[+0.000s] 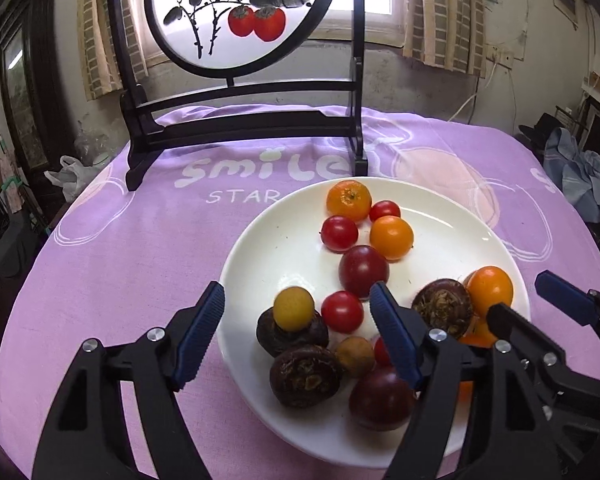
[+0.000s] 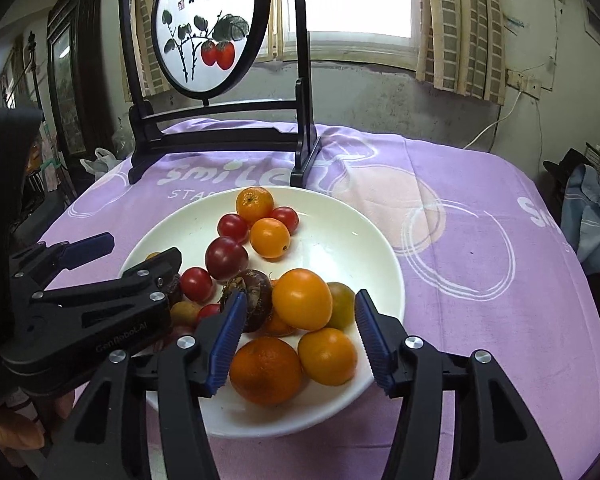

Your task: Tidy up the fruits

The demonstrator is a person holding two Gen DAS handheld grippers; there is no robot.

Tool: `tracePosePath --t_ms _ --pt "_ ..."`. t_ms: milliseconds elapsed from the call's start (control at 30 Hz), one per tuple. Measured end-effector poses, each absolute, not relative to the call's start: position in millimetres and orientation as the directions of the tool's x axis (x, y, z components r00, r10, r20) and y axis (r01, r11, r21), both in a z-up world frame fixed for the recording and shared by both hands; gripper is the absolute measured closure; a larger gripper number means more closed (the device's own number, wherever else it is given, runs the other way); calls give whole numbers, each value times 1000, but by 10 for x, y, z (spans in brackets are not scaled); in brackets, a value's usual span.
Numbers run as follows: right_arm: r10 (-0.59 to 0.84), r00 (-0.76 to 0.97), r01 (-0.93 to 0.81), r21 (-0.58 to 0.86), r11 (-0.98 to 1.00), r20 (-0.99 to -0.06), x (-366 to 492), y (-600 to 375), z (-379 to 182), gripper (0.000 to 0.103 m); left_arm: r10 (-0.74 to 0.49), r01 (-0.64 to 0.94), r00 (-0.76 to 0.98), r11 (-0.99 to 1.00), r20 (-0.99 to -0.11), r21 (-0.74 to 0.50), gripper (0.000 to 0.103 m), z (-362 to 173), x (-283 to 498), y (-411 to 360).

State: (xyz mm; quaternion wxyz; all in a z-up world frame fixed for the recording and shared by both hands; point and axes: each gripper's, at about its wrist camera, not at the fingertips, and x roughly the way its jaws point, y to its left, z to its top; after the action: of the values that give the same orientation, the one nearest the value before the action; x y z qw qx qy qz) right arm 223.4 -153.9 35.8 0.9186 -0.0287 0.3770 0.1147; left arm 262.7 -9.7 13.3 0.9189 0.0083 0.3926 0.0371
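Both grippers hang spread wide and empty over a plate of mixed fruit.

The left gripper [image 1: 298,330] holds nothing, its jaws far apart over the near left of the white plate [image 1: 268,248], above a yellow tomato [image 1: 294,308] and brown water chestnuts [image 1: 306,376]. The right gripper [image 2: 300,340] is equally wide and empty, straddling the oranges [image 2: 266,370] at the plate's near right edge. All the fruit seen lies on the plate, which sits on a purple cloth [image 2: 480,240] before a painted screen [image 2: 208,28]. Red tomatoes [image 1: 342,312], oranges and chestnuts lie mingled, not grouped by kind. This fits either fruit just gathered onto the plate or fruit waiting to be sorted; the pictures do not settle which.
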Motion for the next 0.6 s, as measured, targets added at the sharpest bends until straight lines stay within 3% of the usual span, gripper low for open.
tracePosePath --t_ms 267,600 --pt "195 690 -223 52 974 -697 1794 -1774 385 37 50 -63 701 998 -711 9 8 199 2229 -59" --pt "131 646 -183 14 983 -752 1113 -1883 211 14 17 -25 669 1000 -743 0 5 109 1565 -163"
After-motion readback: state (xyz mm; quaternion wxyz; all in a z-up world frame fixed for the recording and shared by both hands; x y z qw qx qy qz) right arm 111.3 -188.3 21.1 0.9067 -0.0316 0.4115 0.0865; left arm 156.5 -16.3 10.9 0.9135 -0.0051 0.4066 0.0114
